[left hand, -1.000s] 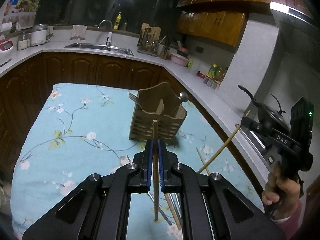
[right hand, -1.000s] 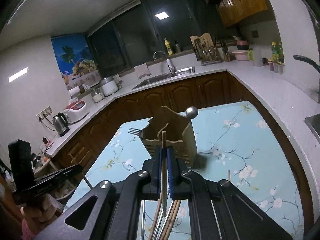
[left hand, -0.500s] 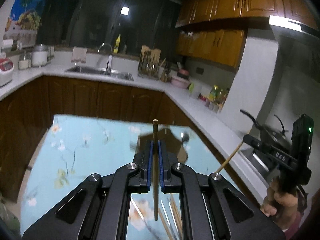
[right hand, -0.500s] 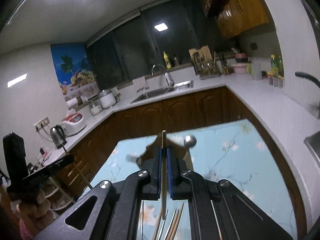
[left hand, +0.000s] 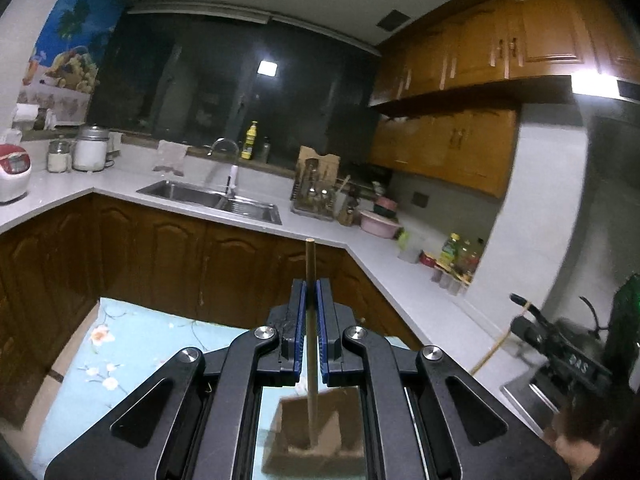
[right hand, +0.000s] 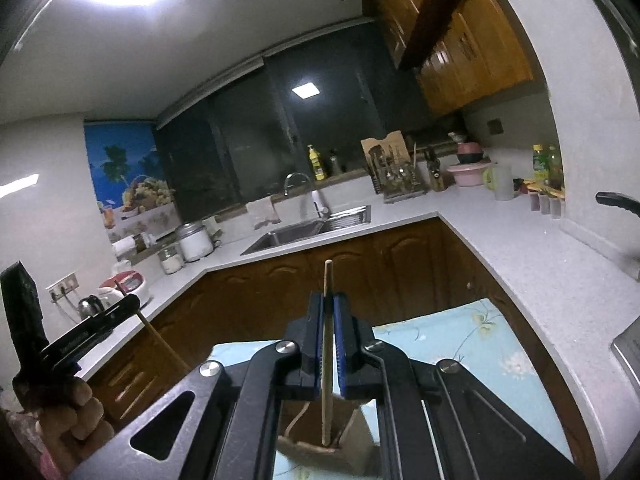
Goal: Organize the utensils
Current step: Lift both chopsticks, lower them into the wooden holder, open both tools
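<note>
My left gripper (left hand: 311, 292) is shut on a wooden chopstick (left hand: 310, 264) held upright, its lower end at the top of the wooden utensil holder (left hand: 308, 440) seen below between the gripper arms. My right gripper (right hand: 328, 306) is shut on another wooden chopstick (right hand: 327, 280), also upright, with its lower end at the holder's (right hand: 328, 452) opening. The right gripper with its chopstick (left hand: 492, 350) shows at the right of the left wrist view. The left gripper with its chopstick (right hand: 160, 340) shows at the left of the right wrist view.
The holder stands on a table with a light blue floral cloth (left hand: 128, 344), which also shows in the right wrist view (right hand: 460, 336). Behind are dark wood cabinets, a white L-shaped counter with a sink (left hand: 212, 200), a rice cooker (left hand: 14, 172) and a pan on the stove at right.
Both grippers have tilted up and moved over the holder. The views now look across the kitchen, and both chopsticks' lower ends have come to the holder's top.
</note>
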The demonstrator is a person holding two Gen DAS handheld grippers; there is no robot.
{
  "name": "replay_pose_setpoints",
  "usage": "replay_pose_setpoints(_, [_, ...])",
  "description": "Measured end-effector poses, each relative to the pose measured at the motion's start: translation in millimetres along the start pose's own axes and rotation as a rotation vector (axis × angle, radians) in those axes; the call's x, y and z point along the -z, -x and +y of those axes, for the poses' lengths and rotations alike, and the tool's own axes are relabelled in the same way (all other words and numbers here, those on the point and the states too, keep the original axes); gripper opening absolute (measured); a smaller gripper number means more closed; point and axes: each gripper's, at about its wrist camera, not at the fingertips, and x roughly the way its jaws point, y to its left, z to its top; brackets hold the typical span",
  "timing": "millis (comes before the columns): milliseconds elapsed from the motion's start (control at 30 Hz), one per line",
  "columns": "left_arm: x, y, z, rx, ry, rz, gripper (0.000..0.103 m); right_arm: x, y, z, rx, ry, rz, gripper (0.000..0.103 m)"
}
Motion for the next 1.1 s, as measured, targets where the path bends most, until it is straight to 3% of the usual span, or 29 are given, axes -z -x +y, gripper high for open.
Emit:
replay_pose_setpoints(133, [23.7,-29.1,15.6,-0.038,0.053,-0.018,0.005,16.8,-24.0,-4.4,0.035,0.009,0.019,0.005])
replay_pose_setpoints(300, [62.6,-60.8,32.2,-0.041,0.126,0.068,0.004,48.9,-47.5,-6.7,0.070,0.028,0.068,0.005])
replay_pose_setpoints(533, [93.0,-78.4,26.7,-0.022,0.081,0.151,0.005,79.2,-63.7,-14.2,0.056,0.012,0.142,0.005])
replay_pose_setpoints(933, [93.9,-80.7,28.9,-0.042,0.067,0.190,0.006,73.6,-65.5,-15.2,0.055,0.003,0.159,0.006])
replay_pose_setpoints(1033, [92.5,-80.7,29.8,-0.051,0.068,0.203,0.008,72.1,-66.9,-17.8,0.045,-0.017,0.167,0.011])
replay_pose_setpoints(1100, [91.3,-78.1,29.0,-0.046,0.074,0.206,0.025,70.5,-63.3,-20.0,0.040,-0.027,0.156,0.027])
